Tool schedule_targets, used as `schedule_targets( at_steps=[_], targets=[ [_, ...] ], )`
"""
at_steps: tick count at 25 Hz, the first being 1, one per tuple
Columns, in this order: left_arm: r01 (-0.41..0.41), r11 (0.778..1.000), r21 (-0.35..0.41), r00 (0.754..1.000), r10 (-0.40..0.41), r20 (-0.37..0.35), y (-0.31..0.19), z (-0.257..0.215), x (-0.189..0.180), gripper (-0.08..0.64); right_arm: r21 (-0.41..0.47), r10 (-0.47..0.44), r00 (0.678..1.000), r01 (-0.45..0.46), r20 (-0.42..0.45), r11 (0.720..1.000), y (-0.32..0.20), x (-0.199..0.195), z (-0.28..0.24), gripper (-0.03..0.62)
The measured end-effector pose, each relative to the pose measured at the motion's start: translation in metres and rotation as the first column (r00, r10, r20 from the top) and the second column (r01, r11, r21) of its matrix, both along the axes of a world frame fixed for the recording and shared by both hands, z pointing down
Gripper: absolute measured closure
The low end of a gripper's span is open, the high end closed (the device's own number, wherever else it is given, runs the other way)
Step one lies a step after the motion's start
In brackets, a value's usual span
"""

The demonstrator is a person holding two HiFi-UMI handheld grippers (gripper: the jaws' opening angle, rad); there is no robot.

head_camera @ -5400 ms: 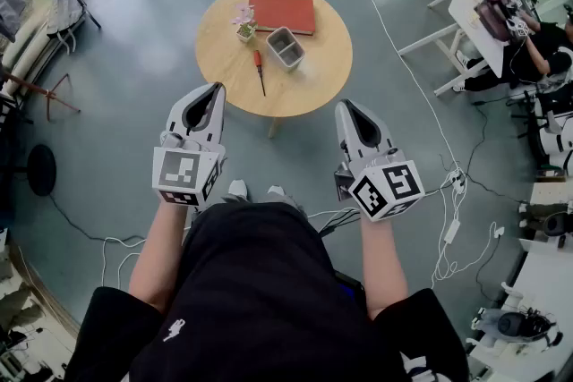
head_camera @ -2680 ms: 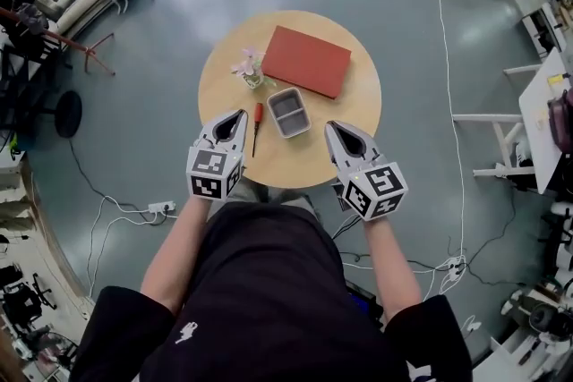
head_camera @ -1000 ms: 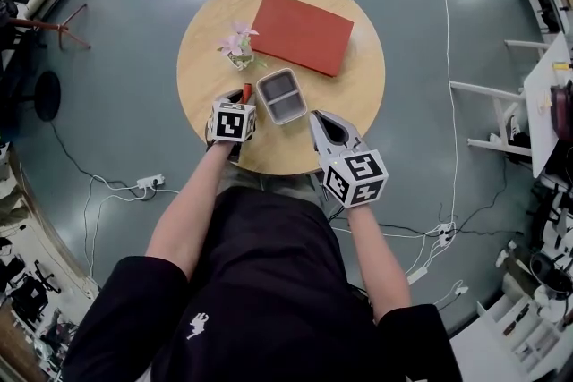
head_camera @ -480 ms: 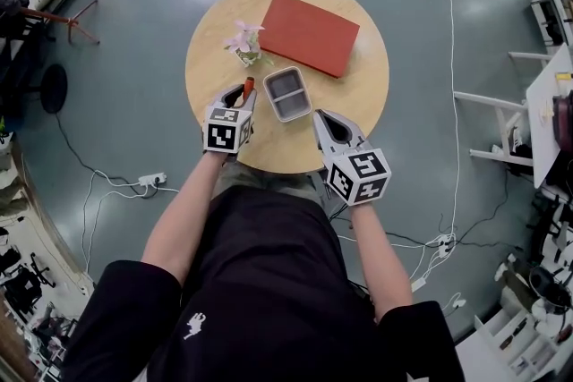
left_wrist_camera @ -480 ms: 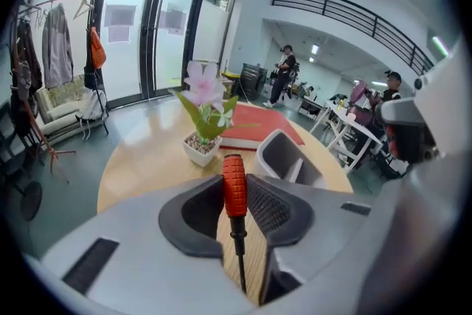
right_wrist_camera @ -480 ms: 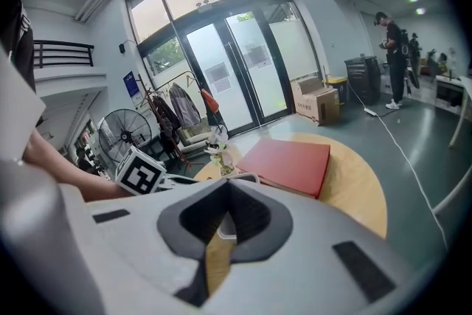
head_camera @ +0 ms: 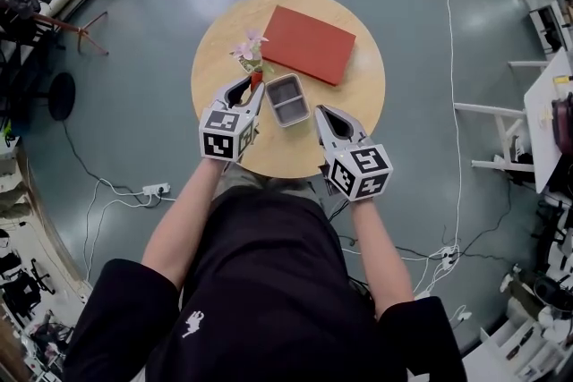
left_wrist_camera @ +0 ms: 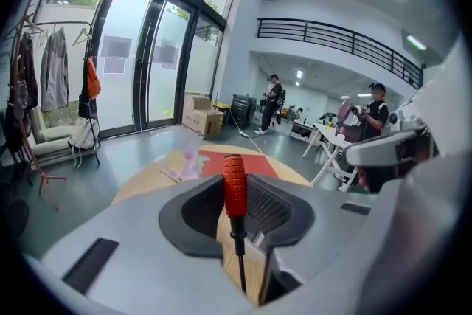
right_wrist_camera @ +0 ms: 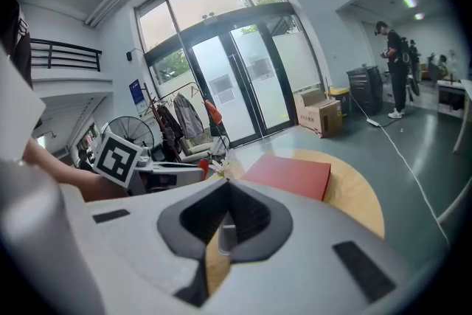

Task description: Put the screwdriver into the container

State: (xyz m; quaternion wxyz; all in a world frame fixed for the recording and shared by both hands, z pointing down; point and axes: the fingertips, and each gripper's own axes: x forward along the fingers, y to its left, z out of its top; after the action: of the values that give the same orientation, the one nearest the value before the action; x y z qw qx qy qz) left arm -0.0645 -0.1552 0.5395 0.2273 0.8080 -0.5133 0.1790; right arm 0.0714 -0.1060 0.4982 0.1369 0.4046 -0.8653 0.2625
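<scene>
Item one: my left gripper (head_camera: 253,87). Its jaws have just been closing and are clamped on the screwdriver (left_wrist_camera: 234,192). The red handle pokes past the tips and the shaft runs back between the pads. I hold it over the round wooden table (head_camera: 358,98), just left of the grey two-compartment container (head_camera: 288,100) and near the small potted flower (head_camera: 250,51).

Item two: my right gripper (head_camera: 323,112). Its jaws are together with nothing between them, just right of the container.

Item three: a red book (head_camera: 309,44), lying flat beyond the container.

The right gripper (right_wrist_camera: 227,181), fingers closed and empty, points over the round table (right_wrist_camera: 354,195) toward the red book (right_wrist_camera: 291,175).
</scene>
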Motion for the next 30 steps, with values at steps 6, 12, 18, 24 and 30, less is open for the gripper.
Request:
schedule_targets(
  at_steps=[6,12,18,24,30],
  targets=[
    [-0.025,0.997,0.073,0.999,0.029,-0.044,-0.015,-0.034,0.02,0.462,0.026,0.019,1.0,-0.019,0.01,0.999,-0.005,0.004,-0.01,0.591],
    [-0.065,0.989,0.133,0.991,0.079,-0.108,-0.03,-0.058,0.042,0.462,0.042,0.042,0.999,-0.043,0.012,0.998,-0.012,0.009,-0.016,0.591],
    [-0.091,0.987,0.131,0.989,0.105,-0.1,-0.046,-0.048,0.057,0.462,0.028,0.083,0.996,-0.083,0.014,0.996,-0.015,0.024,-0.011,0.591],
    [-0.134,0.984,0.118,0.988,0.142,-0.063,-0.055,-0.031,0.073,0.462,0.004,0.115,0.993,-0.115,0.021,0.993,-0.016,0.038,-0.003,0.591],
    [-0.207,0.976,0.072,0.978,0.206,0.021,-0.057,0.001,0.08,0.462,-0.032,0.135,0.991,-0.135,0.022,0.99,-0.018,0.042,0.008,0.591]
  ],
)
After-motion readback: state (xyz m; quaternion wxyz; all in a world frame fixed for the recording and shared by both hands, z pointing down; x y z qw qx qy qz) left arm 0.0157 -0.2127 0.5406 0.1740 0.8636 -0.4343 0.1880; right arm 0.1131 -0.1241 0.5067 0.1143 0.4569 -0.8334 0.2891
